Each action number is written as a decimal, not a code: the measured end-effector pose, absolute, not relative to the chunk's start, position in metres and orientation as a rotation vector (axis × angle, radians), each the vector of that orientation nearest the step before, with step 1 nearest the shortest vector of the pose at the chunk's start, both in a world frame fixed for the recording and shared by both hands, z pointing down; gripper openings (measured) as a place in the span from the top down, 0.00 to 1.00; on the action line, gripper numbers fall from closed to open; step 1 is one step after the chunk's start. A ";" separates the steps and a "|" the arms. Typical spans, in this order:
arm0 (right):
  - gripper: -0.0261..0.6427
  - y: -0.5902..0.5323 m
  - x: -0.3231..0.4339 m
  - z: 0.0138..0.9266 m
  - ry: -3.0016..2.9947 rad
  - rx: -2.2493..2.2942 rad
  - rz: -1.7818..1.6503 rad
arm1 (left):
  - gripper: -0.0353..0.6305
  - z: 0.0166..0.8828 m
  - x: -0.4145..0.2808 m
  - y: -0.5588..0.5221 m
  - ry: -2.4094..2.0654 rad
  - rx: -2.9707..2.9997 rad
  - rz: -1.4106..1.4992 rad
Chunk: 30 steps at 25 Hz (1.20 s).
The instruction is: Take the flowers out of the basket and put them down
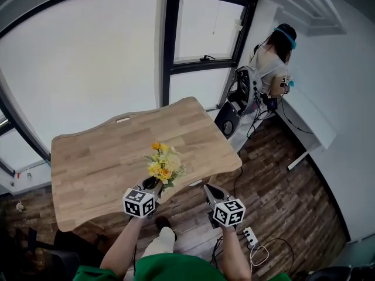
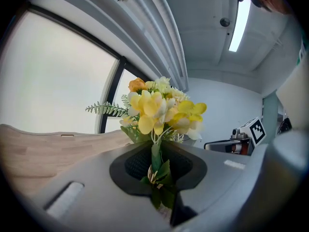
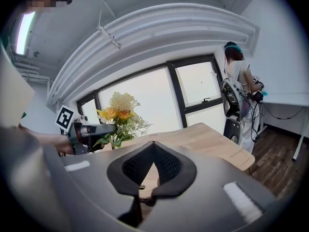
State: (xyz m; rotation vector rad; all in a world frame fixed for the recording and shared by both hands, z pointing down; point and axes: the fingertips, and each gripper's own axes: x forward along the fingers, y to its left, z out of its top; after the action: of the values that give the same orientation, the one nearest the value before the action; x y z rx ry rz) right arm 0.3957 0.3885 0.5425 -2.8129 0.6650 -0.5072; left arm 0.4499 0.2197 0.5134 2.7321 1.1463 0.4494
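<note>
While you stand at the near edge of the surface (image 1: 99,157), the head view shows your left tool (image 1: 153,184) carrying the flowers (image 1: 163,164) upright just over that edge, blooms up, so nothing drags on the wood. Your right tool (image 1: 212,191) hangs beside it, just off the edge and above the floor, touching nothing. No basket is in view. Judgement: the lifting-out is done and the setting-down is what remains.

Left gripper view: the jaws are clamped on the bunched stems (image 2: 155,154) low down, among the lowest leaves. The yellow and white heads stand clear above the pads. A low grip spares the blooms and steadies the bunch for placing.

Right gripper view: the jaws are closed tip to tip with nothing between them; only wood shows through the gap behind the pads. The bouquet and left tool sit off to its left, apart. Judgement: you hold this tool aside as a spare, ready to steady the flowers if they tip.
</note>
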 end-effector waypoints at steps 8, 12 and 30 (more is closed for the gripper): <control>0.95 0.400 0.465 0.550 0.647 -2.802 -0.534 | 0.82 0.528 0.520 0.235 1.167 2.719 0.507; 0.95 0.408 0.503 0.554 0.630 -2.807 -0.562 | 0.82 0.535 0.559 0.242 1.167 2.690 0.531; 0.95 0.447 0.614 0.559 0.573 -2.806 -0.571 | 0.82 0.566 0.662 0.281 1.207 2.646 0.655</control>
State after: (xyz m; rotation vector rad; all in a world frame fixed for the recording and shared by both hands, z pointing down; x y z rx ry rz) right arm 0.6141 0.4465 0.5585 -2.8063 0.5730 -0.5713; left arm 0.6624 0.2811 0.5656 2.6457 1.2072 0.6554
